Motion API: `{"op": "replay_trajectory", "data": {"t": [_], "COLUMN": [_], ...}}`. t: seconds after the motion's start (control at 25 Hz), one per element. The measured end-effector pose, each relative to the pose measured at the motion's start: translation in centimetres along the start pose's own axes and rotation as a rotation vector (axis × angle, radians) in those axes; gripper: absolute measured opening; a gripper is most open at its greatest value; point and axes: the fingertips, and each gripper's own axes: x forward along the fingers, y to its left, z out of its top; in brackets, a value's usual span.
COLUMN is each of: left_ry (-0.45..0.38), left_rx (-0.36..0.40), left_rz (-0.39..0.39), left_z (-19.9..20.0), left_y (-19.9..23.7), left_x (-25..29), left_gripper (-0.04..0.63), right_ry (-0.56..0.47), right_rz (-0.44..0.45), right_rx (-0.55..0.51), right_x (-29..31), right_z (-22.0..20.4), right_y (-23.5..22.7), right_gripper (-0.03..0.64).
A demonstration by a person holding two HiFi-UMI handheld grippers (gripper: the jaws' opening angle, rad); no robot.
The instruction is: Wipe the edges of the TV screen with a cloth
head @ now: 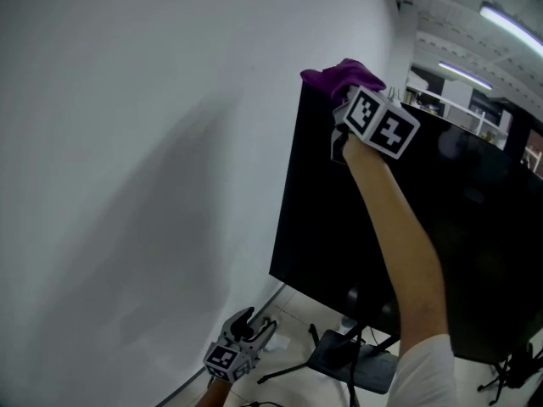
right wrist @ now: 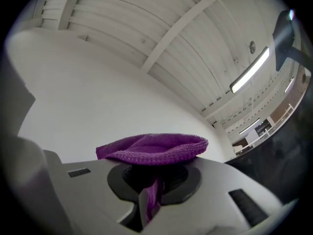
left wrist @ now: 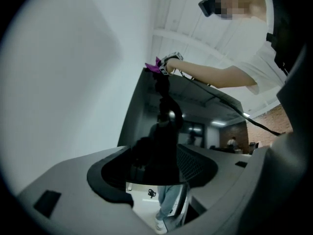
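Note:
A big black TV screen (head: pixel 441 227) stands on a stand beside a white wall. My right gripper (head: pixel 342 102) is raised to the screen's top left corner and is shut on a purple cloth (head: pixel 339 76), which drapes over that corner. In the right gripper view the cloth (right wrist: pixel 154 148) lies bunched across the jaws, with a strip pinched between them at my right gripper (right wrist: pixel 150 199). My left gripper (head: pixel 253 322) hangs low near the floor, open and holding nothing. In the left gripper view the TV screen (left wrist: pixel 142 116) rises ahead, with the cloth (left wrist: pixel 154 66) at its top corner.
The white wall (head: pixel 127 185) runs close along the TV's left edge. Under the screen are a dark stand base (head: pixel 344 359), its legs and cables on the pale floor. Ceiling lights (head: pixel 509 24) and an office space show behind at the right.

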Motion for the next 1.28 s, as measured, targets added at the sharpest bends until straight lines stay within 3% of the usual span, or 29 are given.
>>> {"op": "replay_trajectory", "data": {"t": [0.2,0.4,0.6,0.84,1.04,1.16,1.28], "left_ry": [0.043,0.103,0.143,0.174,0.184,0.171,0.146], "left_rx": [-0.013,-0.056,-0.055,-0.048,-0.068,-0.012,0.027], "left_rz": [-0.123,-0.285,-0.539,-0.739,-0.793,-0.799,-0.773], "left_z": [-2.5,0.2,-1.8,-3.9,-4.3,-4.8,-4.5], "left_y": [-6.2,-24.6,-34.9,-43.5,-48.1,-49.5,-49.6], "left_x": [3.0,9.2,14.1,16.0,16.5,17.6,18.9], "left_gripper": [0.270,0.270,0.270,0.270,0.270,0.270,0.270], "right_ry": [-0.013,-0.006,-0.010,-0.034,-0.049,-0.074,-0.117], "right_rz": [-0.031,-0.122,-0.336,-0.589,-0.728,-0.720,-0.675], "right_rx": [-0.040,-0.101,-0.205,-0.262,-0.296,-0.366,-0.453], "right_x": [-6.9,-17.6,-26.8,-38.6,-47.1,-52.0,-56.7], "right_z": [4.5,17.9,23.1,28.4,31.2,30.6,25.8], "right_y": [-5.2,-19.1,-31.1,-42.1,-48.1,-48.0,-45.2], "right_gripper": [0.044,0.044,0.046,0.046,0.046,0.046,0.046]}}
